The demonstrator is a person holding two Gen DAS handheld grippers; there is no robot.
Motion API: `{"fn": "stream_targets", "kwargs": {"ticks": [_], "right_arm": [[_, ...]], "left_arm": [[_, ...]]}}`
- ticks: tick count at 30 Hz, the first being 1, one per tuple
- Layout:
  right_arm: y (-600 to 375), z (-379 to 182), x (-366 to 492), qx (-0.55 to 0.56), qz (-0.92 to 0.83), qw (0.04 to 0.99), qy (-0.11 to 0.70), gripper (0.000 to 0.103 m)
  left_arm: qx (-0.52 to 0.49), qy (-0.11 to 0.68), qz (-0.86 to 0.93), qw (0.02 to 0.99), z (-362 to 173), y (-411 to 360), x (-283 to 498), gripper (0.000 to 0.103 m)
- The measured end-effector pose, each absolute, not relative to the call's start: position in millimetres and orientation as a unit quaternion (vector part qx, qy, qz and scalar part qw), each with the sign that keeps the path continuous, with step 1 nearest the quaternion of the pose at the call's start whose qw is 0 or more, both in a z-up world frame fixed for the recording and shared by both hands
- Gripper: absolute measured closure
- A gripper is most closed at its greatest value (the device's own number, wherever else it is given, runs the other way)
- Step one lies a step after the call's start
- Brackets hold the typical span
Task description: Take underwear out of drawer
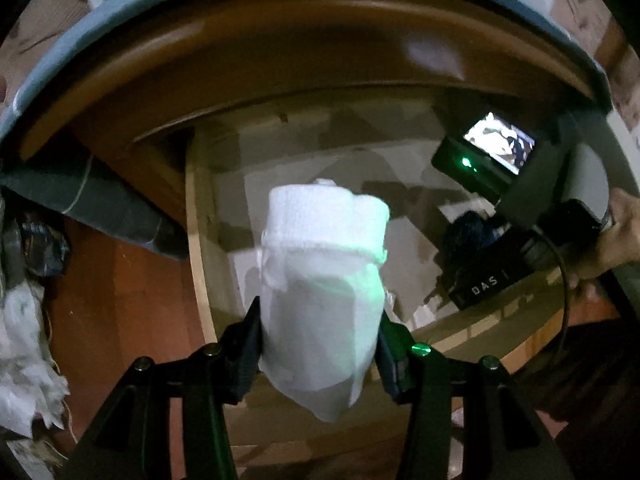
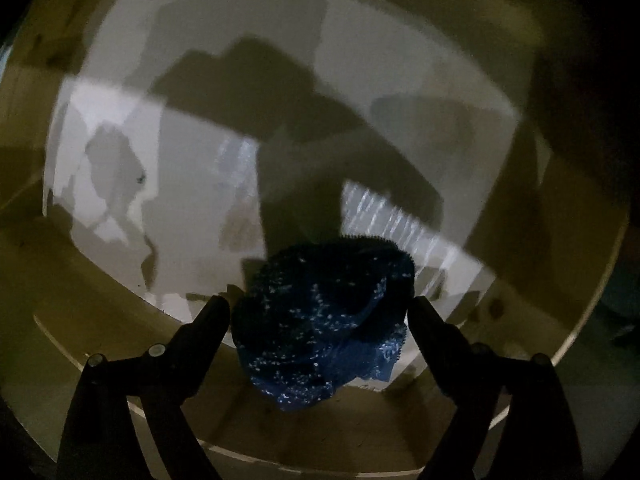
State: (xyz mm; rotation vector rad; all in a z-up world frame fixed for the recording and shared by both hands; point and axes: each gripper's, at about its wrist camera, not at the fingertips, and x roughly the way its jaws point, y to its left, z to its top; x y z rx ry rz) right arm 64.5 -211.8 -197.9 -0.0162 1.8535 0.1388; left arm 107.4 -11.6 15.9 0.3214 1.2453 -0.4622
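Two grippers are in view, each pointing steeply down over an open wooden drawer (image 1: 208,264).

Nearest the left wrist camera, the left gripper (image 1: 318,344) is clamped on a rolled bundle of white underwear (image 1: 324,280). Both pads press against the lower half of the roll, and its upper end stands clear above them. The bundle is lifted free of the drawer, whose pale bottom shows behind it.

Beyond the bundle, to the right in that view, the right gripper (image 1: 472,240) reaches down into the drawer, carried by a hand (image 1: 616,236) at the frame edge. A small lit screen (image 1: 500,142) sits on its camera body. A dark blue piece of cloth shows just under it.

From the right wrist camera, the right gripper (image 2: 320,316) stands wide, its jaws having just been opening. Blue lace underwear (image 2: 324,324) lies crumpled between the fingers on the drawer's pale bottom (image 2: 192,184), near the front wall. Whether the fingers touch the cloth cannot be told; the fabric hangs loose, not pinched.

Farther off in the left view, a brown rim (image 1: 280,36) curves over the drawer. At the left edge lies a heap of white fabric (image 1: 24,352) on the reddish floor (image 1: 132,300).
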Motion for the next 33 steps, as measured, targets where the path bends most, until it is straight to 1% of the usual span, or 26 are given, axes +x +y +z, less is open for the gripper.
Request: {"fn": "stream_targets", "kwargs": {"ticks": [8,11,14,15,16,17,18,19,25,33], "right_arm": [[-214,-201,70,-0.028,0.054,0.584,0.809,0.016],[-203,-196,78,-0.040,0.058,0.583,0.809,0.017],[-195,-188,80,-0.047,0.064,0.583,0.808,0.028],[-194,-186,81,-0.049,0.065,0.584,0.807,0.034],[-192,-183,81,-0.052,0.067,0.586,0.806,0.044],[-190,-178,80,-0.051,0.067,0.589,0.804,0.050],[-190,-175,81,-0.050,0.068,0.590,0.803,0.059],[-189,-174,82,-0.051,0.068,0.592,0.802,0.062],[-193,-160,65,-0.046,0.047,0.622,0.780,0.071],[-188,-112,50,-0.034,0.004,0.694,0.719,0.072]], "left_arm": [[0.136,0.571,-0.188,0.787,18,-11,106,0.053],[0.161,0.561,-0.180,0.792,13,-18,103,0.053],[0.164,0.558,-0.187,0.791,10,-23,101,0.053],[0.164,0.558,-0.188,0.792,6,-25,101,0.053],[0.165,0.556,-0.189,0.792,5,-25,101,0.053],[0.165,0.555,-0.186,0.794,6,-25,101,0.053],[0.164,0.555,-0.184,0.794,6,-24,101,0.053],[0.164,0.556,-0.183,0.794,5,-24,101,0.053],[0.147,0.553,-0.163,0.804,9,-16,102,0.053],[0.145,0.545,-0.140,0.814,9,-15,98,0.053]]}}
